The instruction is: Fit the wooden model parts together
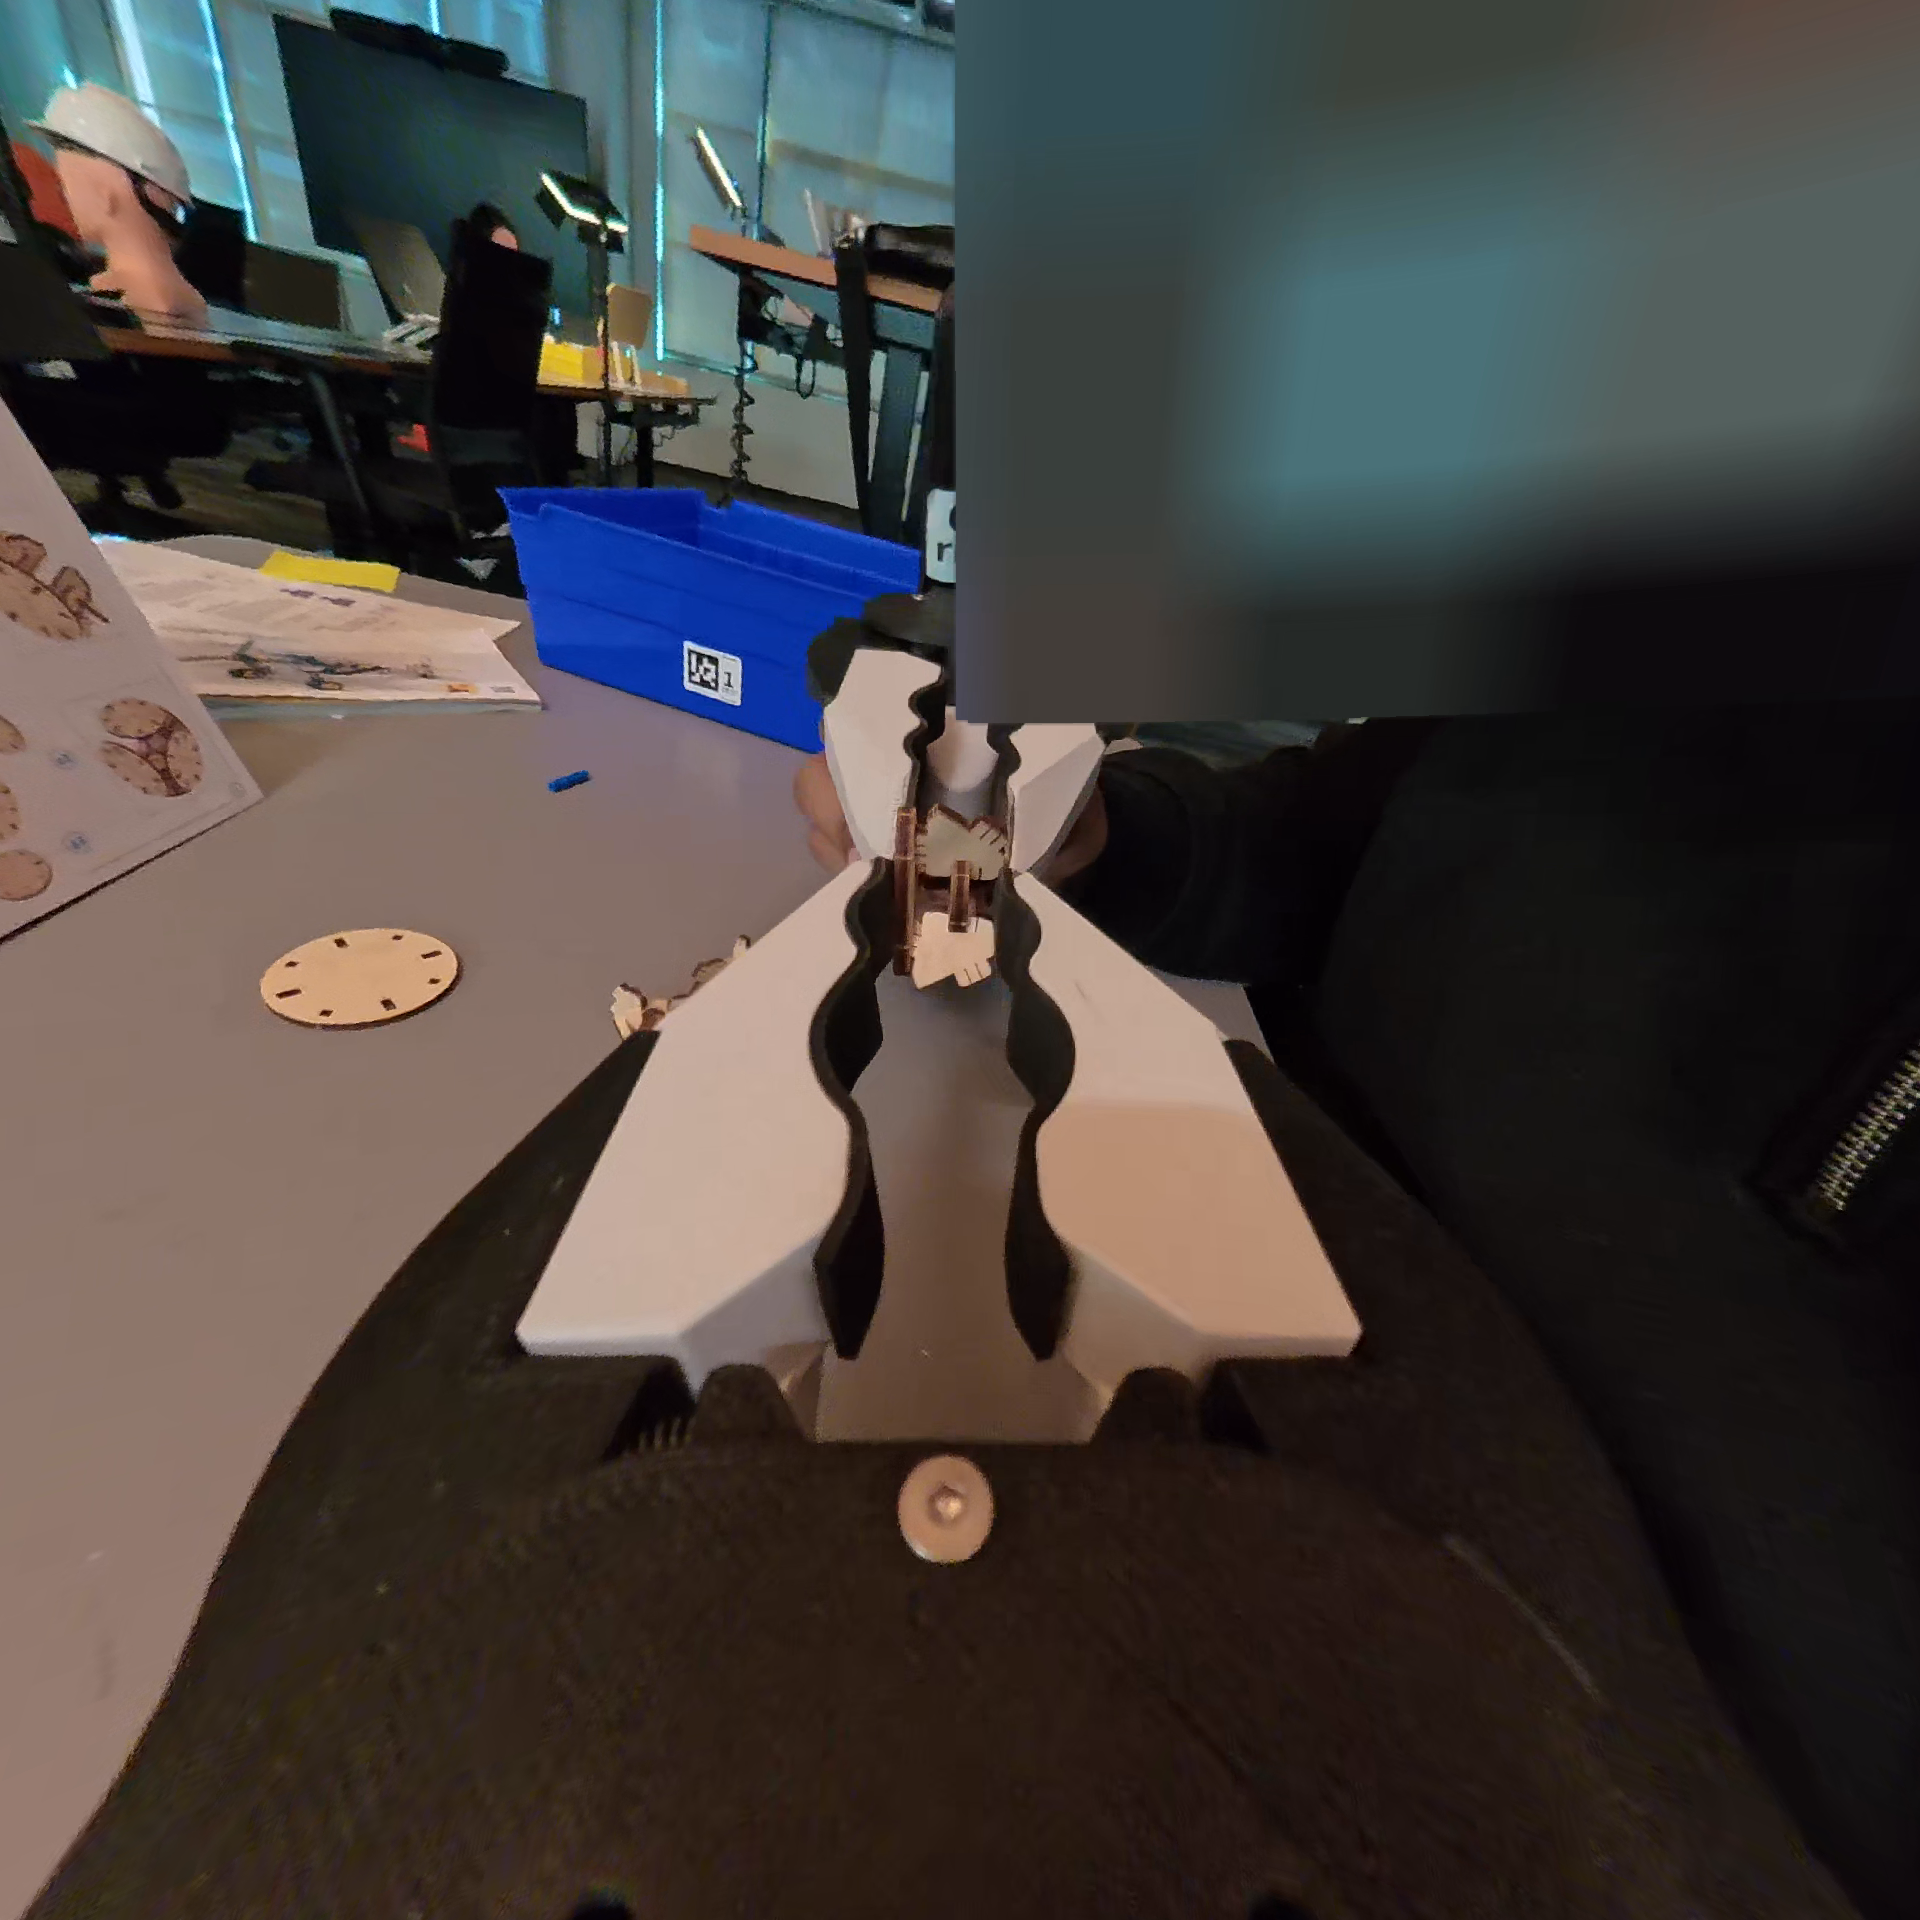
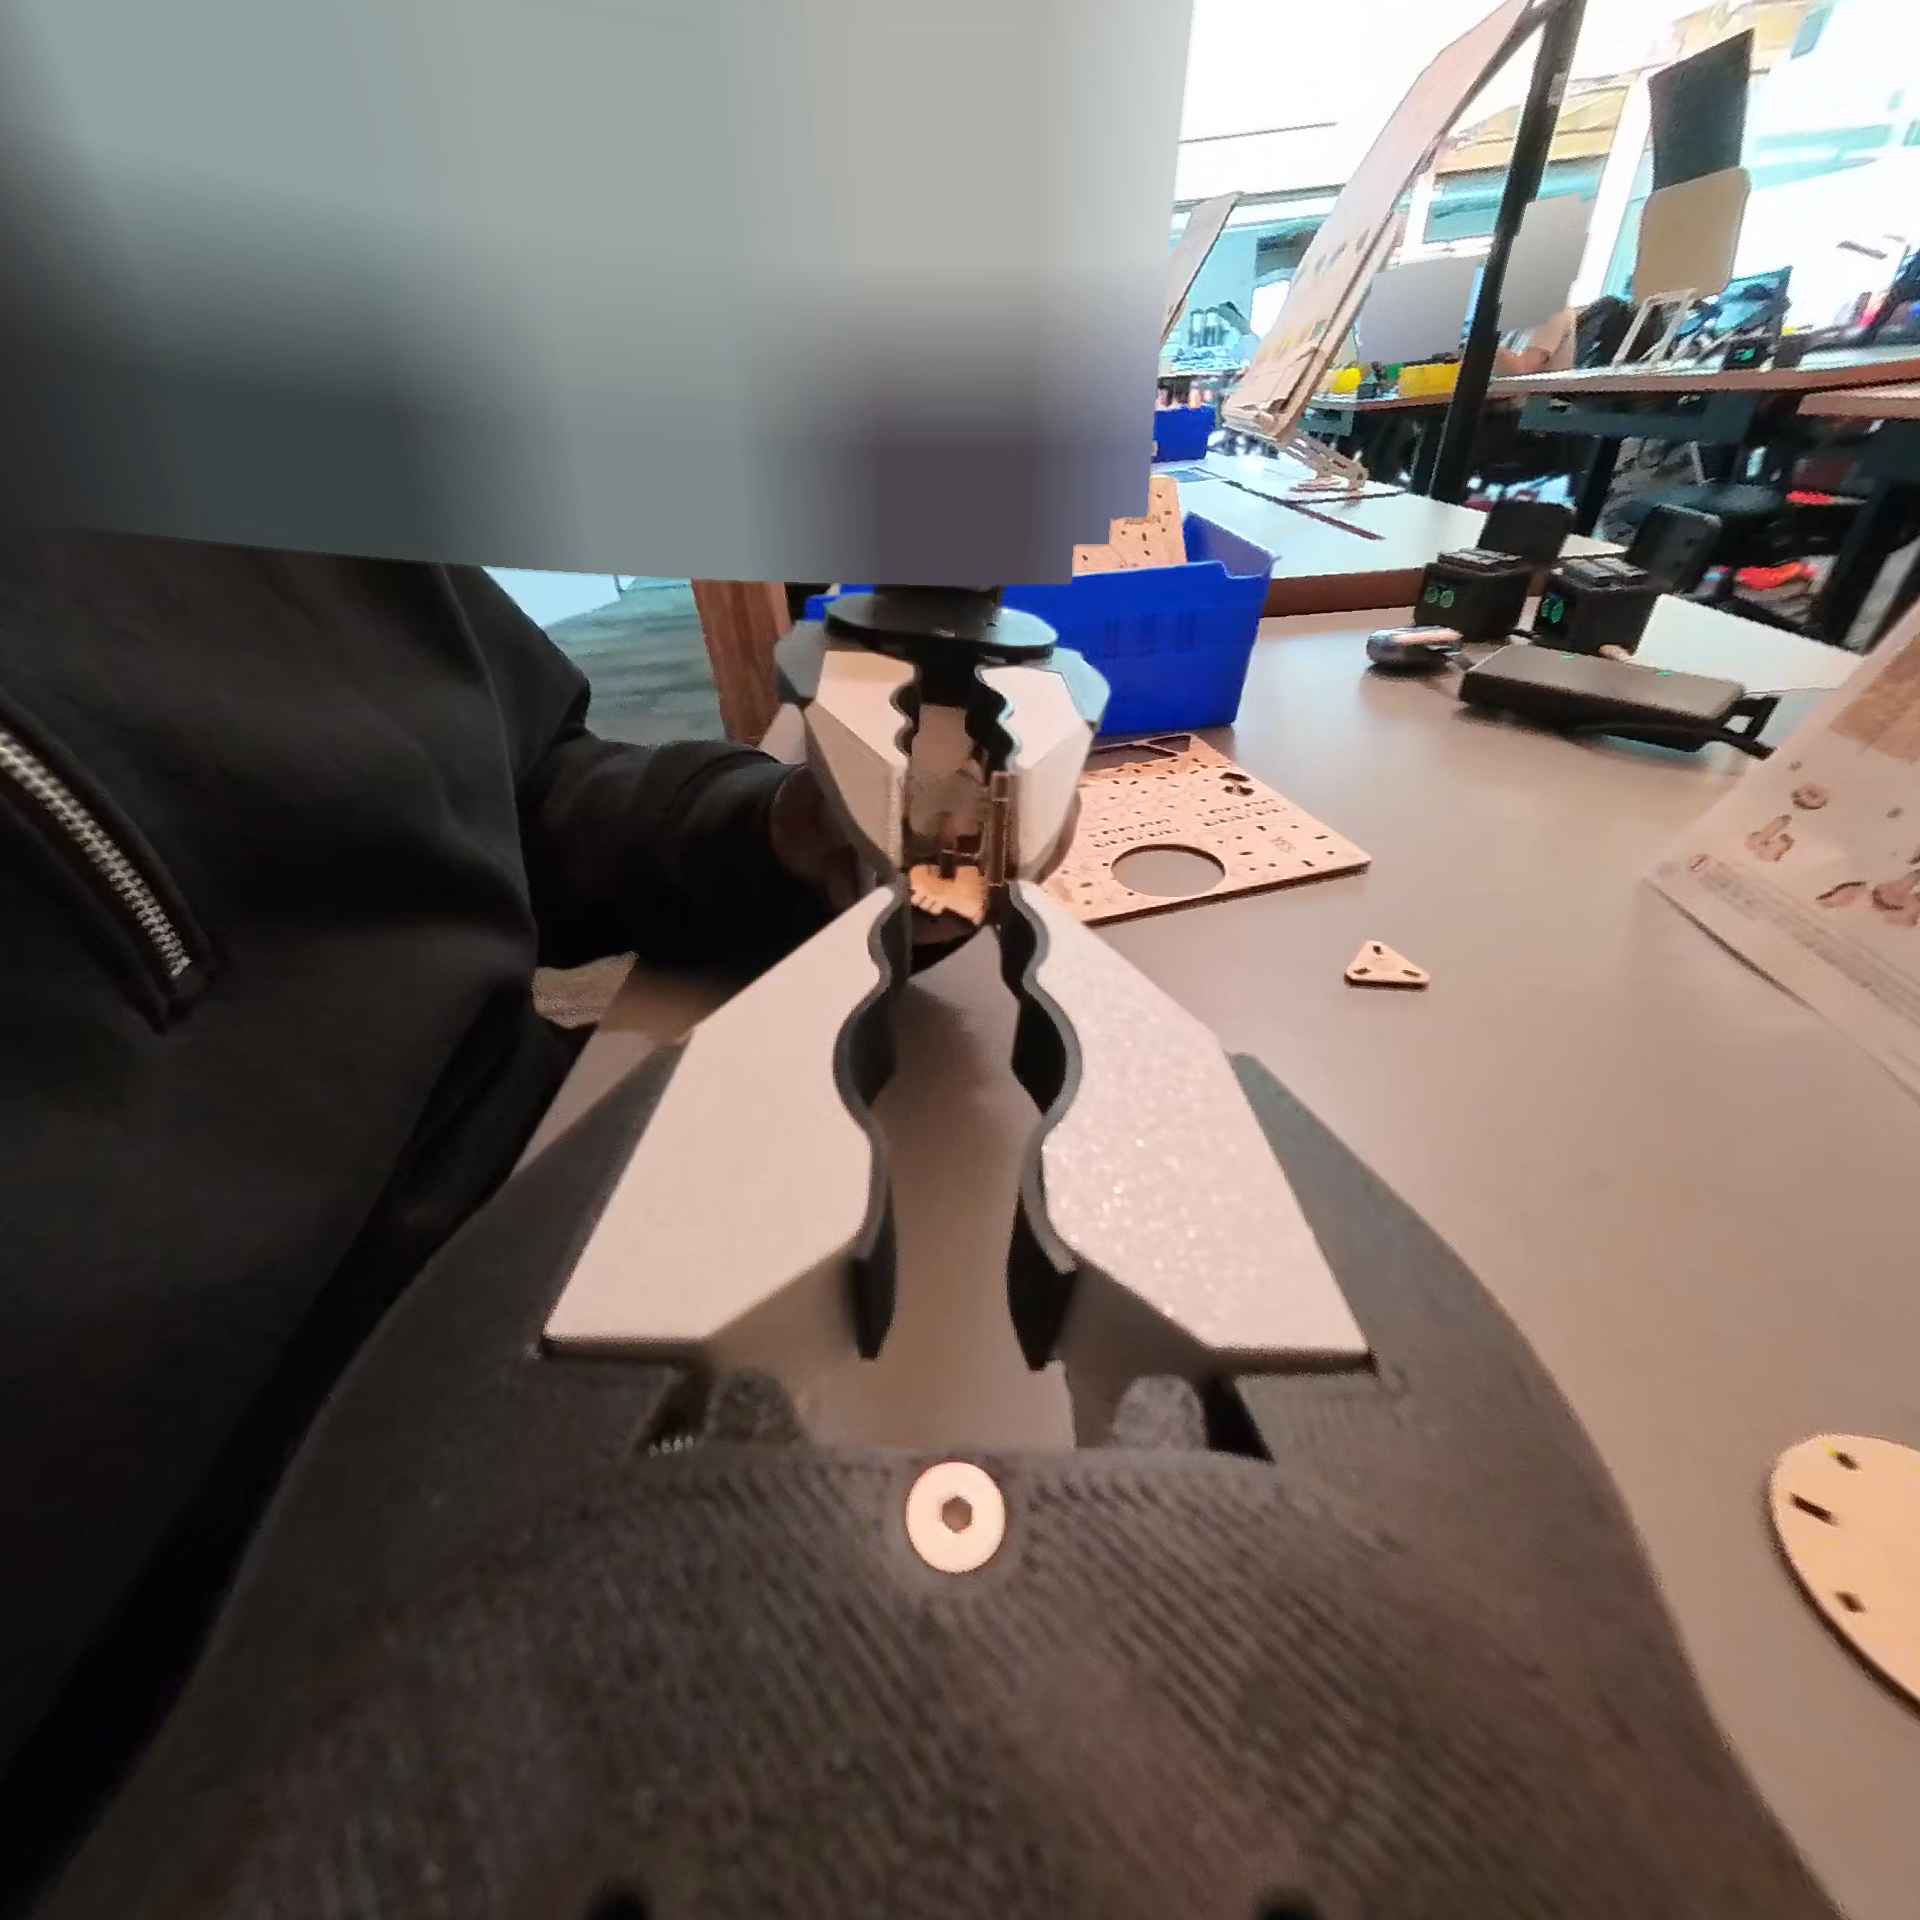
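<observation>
Counter: a grey counter holding loose plywood parts, printed sheets at far left, and a punched plywood sheet with a round hole.
Room: an open workshop with desks, a dark screen and tall windows behind.
Containers: a blue bin with a square marker stands far on the counter; its contents are hidden. Another blue bin holds plywood sheets standing on edge.
Loose parts: a slotted wooden disc lies left; a small triangular piece lies right.
Fingers: the left gripper and right gripper meet tip to tip, both clenched on one small wooden assembly held above the counter.
</observation>
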Tool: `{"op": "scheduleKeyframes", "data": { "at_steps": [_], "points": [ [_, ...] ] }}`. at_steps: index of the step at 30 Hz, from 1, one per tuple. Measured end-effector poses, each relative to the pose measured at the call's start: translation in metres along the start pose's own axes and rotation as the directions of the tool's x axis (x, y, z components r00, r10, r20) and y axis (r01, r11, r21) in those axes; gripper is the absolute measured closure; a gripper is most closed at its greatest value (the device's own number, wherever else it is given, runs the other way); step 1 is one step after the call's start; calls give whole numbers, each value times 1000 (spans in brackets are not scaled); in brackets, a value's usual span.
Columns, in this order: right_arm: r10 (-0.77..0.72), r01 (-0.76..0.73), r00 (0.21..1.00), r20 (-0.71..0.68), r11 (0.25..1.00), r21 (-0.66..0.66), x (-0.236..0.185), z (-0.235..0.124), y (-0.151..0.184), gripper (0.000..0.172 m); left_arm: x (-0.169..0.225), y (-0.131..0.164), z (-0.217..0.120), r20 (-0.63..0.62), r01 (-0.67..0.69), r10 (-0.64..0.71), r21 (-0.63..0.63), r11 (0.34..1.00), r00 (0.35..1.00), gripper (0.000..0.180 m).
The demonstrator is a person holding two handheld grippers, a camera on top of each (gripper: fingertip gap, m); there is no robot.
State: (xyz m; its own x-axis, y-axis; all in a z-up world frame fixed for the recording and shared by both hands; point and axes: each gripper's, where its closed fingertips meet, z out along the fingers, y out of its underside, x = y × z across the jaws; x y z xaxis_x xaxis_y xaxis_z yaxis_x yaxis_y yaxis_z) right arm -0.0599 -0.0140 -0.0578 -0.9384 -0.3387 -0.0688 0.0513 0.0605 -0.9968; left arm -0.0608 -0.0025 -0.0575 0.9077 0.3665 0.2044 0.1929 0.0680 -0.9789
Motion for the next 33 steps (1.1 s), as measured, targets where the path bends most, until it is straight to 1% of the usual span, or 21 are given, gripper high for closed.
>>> {"op": "scheduleKeyframes", "data": {
  "at_steps": [2, 5, 8, 10, 12, 14, 18, 20, 24, 29, 31, 33],
  "points": [
    [-23, 22, 1000, -10, 1000, -15, -1, -1, -1, 157, 0, 0, 1, -5, 1, -1, 0, 1000, 1000, 161],
    [-42, 41, 999, -30, 999, -27, 0, -3, -3, 157, -1, 1, 0, -2, -7, 7, -2, 1000, 1000, 155],
    [-57, 53, 997, -60, 996, -69, 3, -2, 3, 156, 1, -1, 0, -26, 13, -13, 13, 1000, 1000, 149],
    [-62, 57, 996, -63, 995, -84, 3, -1, 5, 156, 1, -3, -1, -41, 33, -32, 27, 999, 999, 149],
    [-70, 64, 995, -67, 994, -88, 2, 0, 6, 156, 1, -5, -3, -58, 59, -57, 41, 997, 997, 150],
    [-76, 70, 995, -69, 994, -86, 2, 0, 5, 157, 1, -7, -4, -76, 89, -85, 55, 994, 993, 155],
    [-79, 73, 994, -76, 994, -76, 4, 0, 4, 157, 0, -12, -8, -89, 116, -109, 80, 990, 990, 156],
    [-79, 74, 994, -70, 995, -71, 3, 0, 4, 157, -1, -11, -8, -90, 127, -120, 78, 989, 989, 161],
    [-81, 76, 994, -71, 995, -69, 3, 0, 4, 157, -2, -11, -8, -101, 152, -144, 77, 985, 984, 161],
    [-63, 59, 995, -74, 997, -54, 5, -1, 4, 156, -4, -11, -7, -102, 171, -163, 77, 982, 981, 160],
    [-39, 36, 996, -86, 999, -40, 9, -2, 2, 157, -5, -9, -6, -108, 192, -184, 70, 979, 977, 153],
    [24, -25, 997, -80, 1000, -6, 11, -3, 0, 157, -5, -7, -5, -117, 218, -210, 63, 974, 971, 148]
  ]
}}
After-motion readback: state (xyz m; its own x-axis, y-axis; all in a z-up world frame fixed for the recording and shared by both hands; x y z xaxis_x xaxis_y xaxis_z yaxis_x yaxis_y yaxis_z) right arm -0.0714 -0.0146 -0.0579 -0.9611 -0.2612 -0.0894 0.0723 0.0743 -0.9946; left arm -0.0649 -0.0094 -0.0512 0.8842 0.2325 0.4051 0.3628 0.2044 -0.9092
